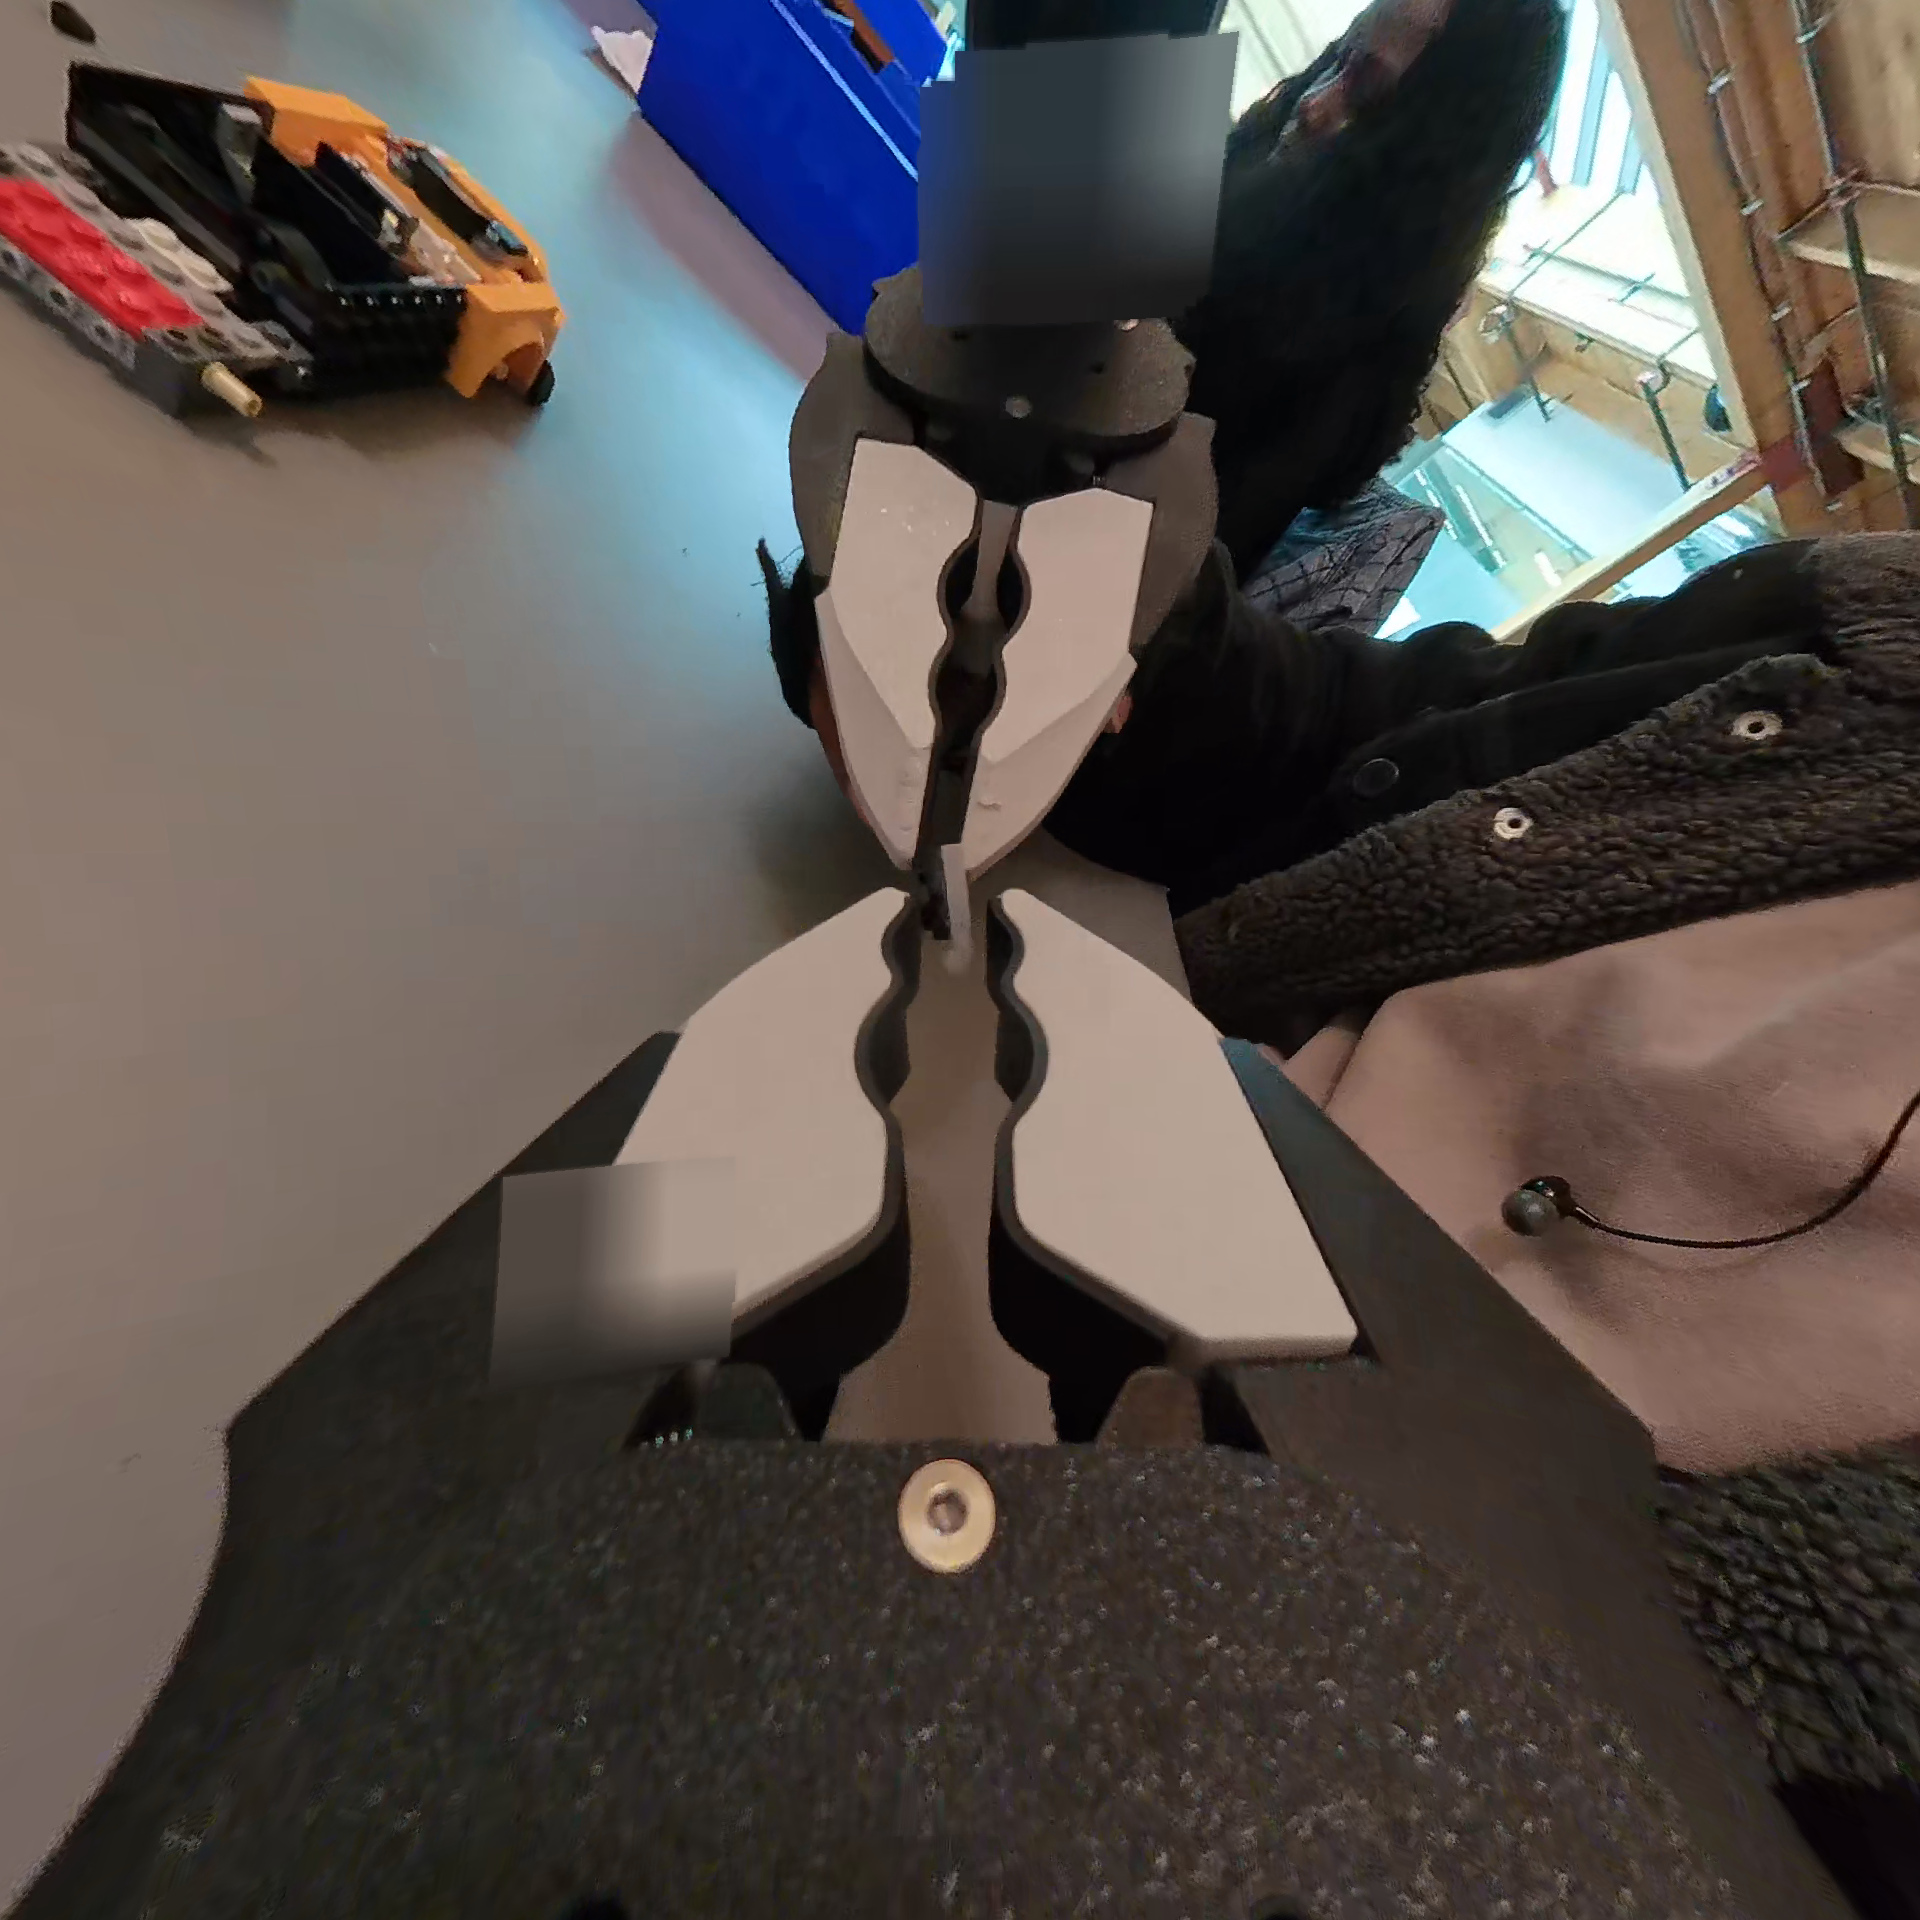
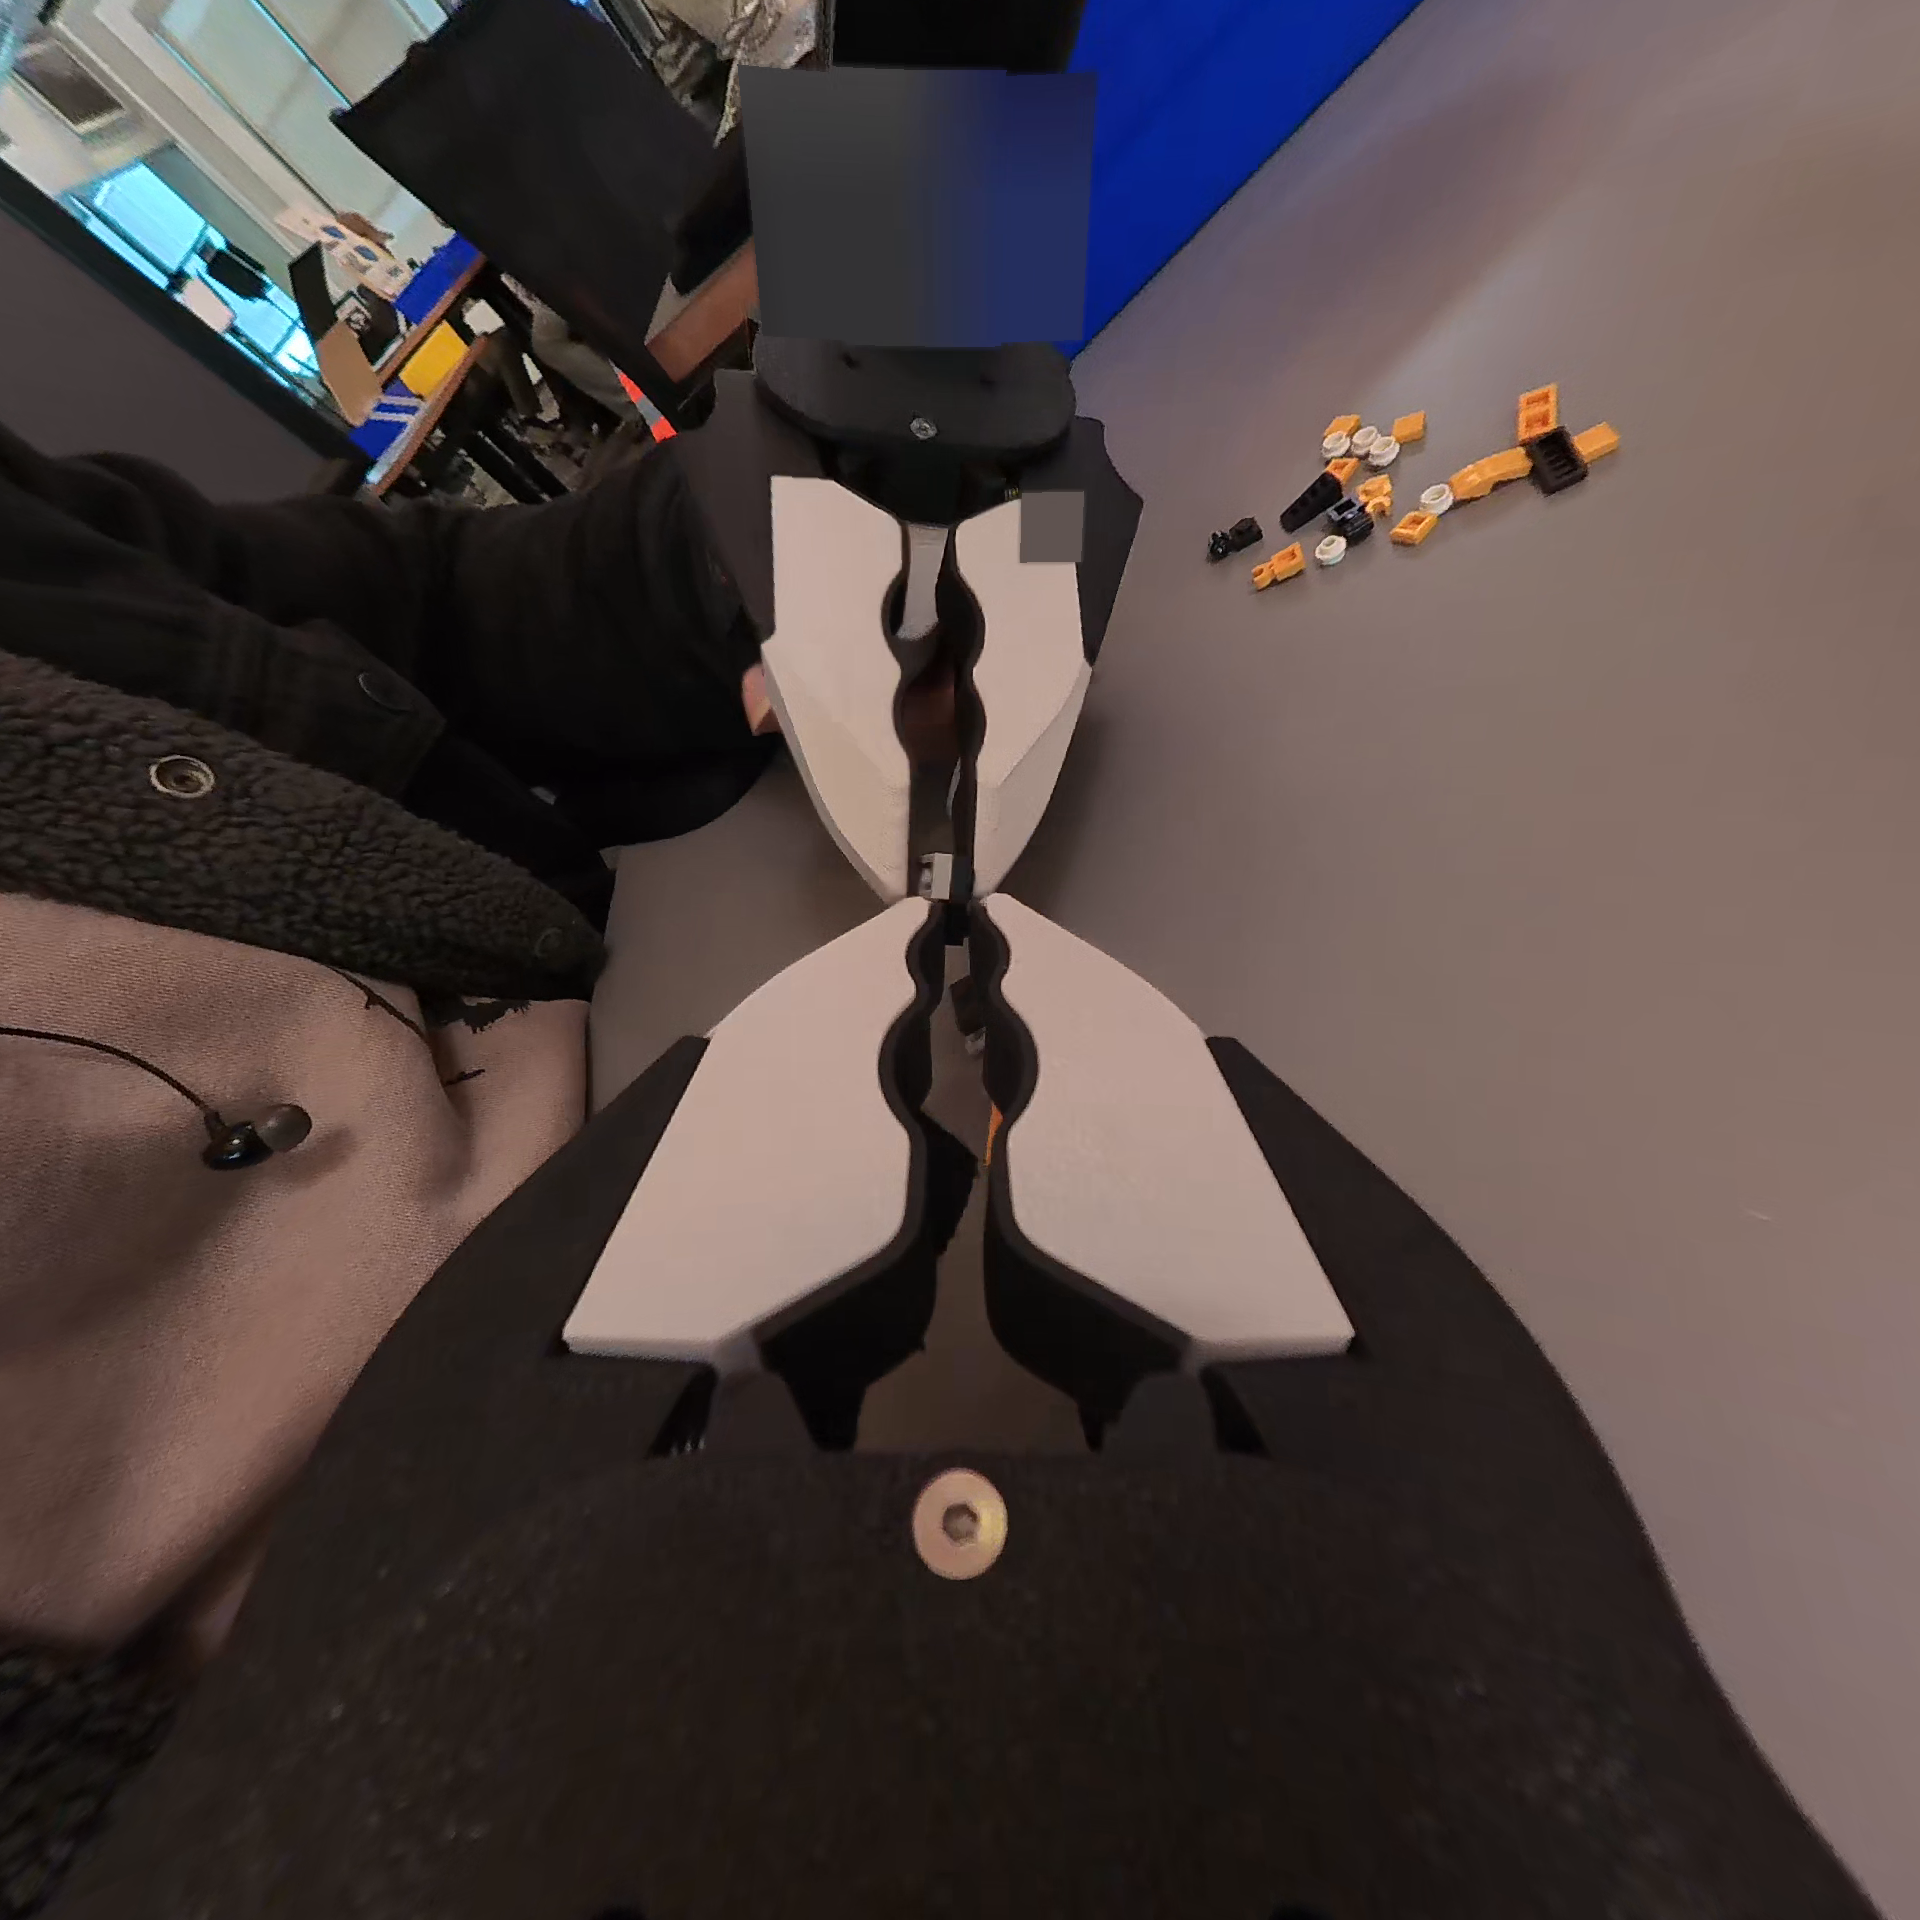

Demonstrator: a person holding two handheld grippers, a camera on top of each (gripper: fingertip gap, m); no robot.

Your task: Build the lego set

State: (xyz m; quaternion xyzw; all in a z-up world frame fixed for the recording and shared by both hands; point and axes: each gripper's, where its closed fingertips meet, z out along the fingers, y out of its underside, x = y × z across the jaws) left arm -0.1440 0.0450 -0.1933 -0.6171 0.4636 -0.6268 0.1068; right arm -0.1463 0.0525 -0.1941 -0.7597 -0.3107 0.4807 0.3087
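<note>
My two grippers meet tip to tip above the grey table (image 1: 364, 935). My left gripper (image 1: 951, 920) is shut on a small light grey Lego piece (image 1: 956, 899), which also shows at its tips in the right wrist view (image 2: 938, 868). My right gripper (image 2: 954, 920) is shut on a slim black Lego piece (image 2: 966, 1003) with an orange part (image 2: 993, 1127) deeper between the fingers. The black piece (image 1: 948, 774) touches the grey one at the tips. A partly built orange and black Lego car (image 1: 343, 260) lies at the far left.
Several loose orange, black and white Lego pieces (image 2: 1423, 483) lie on the table to the right. A blue bin (image 1: 800, 156) stands behind. A person's dark fleece coat (image 1: 1558, 852) and light garment (image 2: 208, 1195) are close beside the grippers. My two grippers' fingertips are within a few centimetres of each other.
</note>
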